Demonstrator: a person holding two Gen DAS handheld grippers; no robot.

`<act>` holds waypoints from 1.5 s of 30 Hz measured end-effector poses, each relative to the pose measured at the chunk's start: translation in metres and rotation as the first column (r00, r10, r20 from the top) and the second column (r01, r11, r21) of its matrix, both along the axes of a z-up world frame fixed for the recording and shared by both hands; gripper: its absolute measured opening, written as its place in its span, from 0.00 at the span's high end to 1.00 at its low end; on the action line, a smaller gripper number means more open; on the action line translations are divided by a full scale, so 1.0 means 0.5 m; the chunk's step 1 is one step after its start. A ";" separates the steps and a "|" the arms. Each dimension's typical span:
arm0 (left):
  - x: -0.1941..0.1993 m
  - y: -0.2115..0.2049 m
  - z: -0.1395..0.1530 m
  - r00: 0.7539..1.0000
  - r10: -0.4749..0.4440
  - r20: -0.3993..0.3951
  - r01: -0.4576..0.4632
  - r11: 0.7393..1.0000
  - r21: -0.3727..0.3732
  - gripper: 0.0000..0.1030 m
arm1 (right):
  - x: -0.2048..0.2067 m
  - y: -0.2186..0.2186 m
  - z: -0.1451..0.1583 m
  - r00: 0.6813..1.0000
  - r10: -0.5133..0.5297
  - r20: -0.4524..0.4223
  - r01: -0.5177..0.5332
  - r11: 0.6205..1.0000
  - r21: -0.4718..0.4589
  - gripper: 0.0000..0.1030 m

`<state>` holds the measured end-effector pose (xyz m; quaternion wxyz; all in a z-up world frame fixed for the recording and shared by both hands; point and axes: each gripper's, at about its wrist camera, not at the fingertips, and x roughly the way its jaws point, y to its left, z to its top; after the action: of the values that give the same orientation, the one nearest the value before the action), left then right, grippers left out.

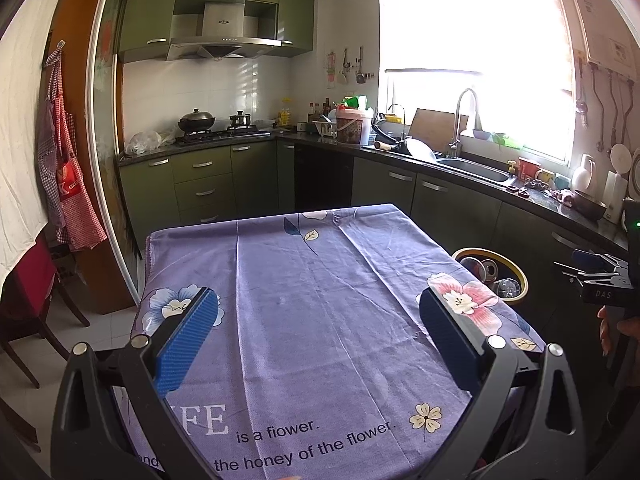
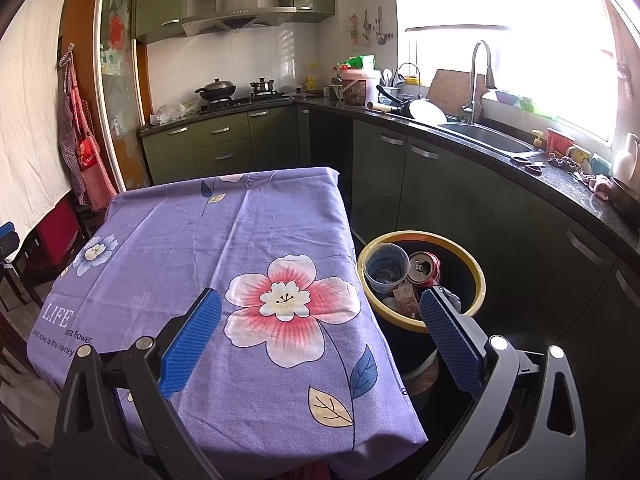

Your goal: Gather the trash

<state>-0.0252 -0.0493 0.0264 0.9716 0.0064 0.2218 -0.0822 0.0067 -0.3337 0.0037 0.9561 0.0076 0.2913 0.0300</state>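
A black trash bin with a yellow rim (image 2: 478, 276) stands on the floor right of the table. It holds a clear plastic cup (image 2: 386, 266), a red drink can (image 2: 426, 268) and a small carton (image 2: 406, 298). The bin also shows in the left wrist view (image 1: 522, 280). My right gripper (image 2: 320, 304) is open and empty, hovering over the table's right edge and the bin. My left gripper (image 1: 318, 304) is open and empty above the purple flowered tablecloth (image 1: 312, 280), which carries no trash.
Dark green kitchen cabinets and a black counter (image 2: 560, 184) with a sink (image 2: 492, 138) run close along the right of the bin. A stove with pots (image 1: 208, 128) is at the back. A red chair (image 1: 28, 280) and hanging aprons (image 1: 64, 160) are at the left.
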 end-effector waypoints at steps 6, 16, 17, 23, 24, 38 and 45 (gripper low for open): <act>0.001 -0.002 0.000 1.000 -0.005 -0.001 0.005 1.000 0.001 0.07 | 0.000 0.000 0.000 1.000 0.000 0.000 0.000 1.000 0.001 0.05; 0.010 -0.005 0.004 1.000 -0.020 -0.008 0.020 1.000 -0.002 0.07 | 0.003 0.005 -0.004 1.000 0.001 -0.004 -0.001 1.000 0.001 0.05; 0.012 -0.006 0.004 1.000 -0.022 -0.009 0.022 1.000 -0.002 0.07 | 0.003 0.007 -0.004 1.000 0.001 -0.004 -0.001 1.000 0.001 0.05; 0.017 -0.009 0.002 0.999 -0.031 -0.014 0.031 1.000 0.003 0.07 | 0.003 0.007 -0.006 1.000 0.000 -0.006 0.000 1.000 0.001 0.05; 0.017 -0.010 0.001 0.999 -0.032 -0.014 0.032 0.999 0.005 0.07 | 0.003 0.006 -0.006 1.000 0.000 -0.006 0.000 1.000 0.000 0.05; 0.010 -0.021 0.015 0.996 -0.057 0.069 0.055 0.998 0.026 0.07 | 0.006 0.008 -0.014 1.000 0.000 -0.010 0.000 1.000 0.001 0.05; 0.011 -0.020 0.021 0.995 -0.051 0.080 0.048 0.998 0.039 0.07 | 0.006 0.008 -0.015 1.000 0.000 -0.011 0.000 1.000 0.002 0.05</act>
<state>-0.0197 -0.0591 0.0369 0.9772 0.0333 0.1834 -0.1018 0.0099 -0.3299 -0.0036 0.9545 0.0087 0.2967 0.0300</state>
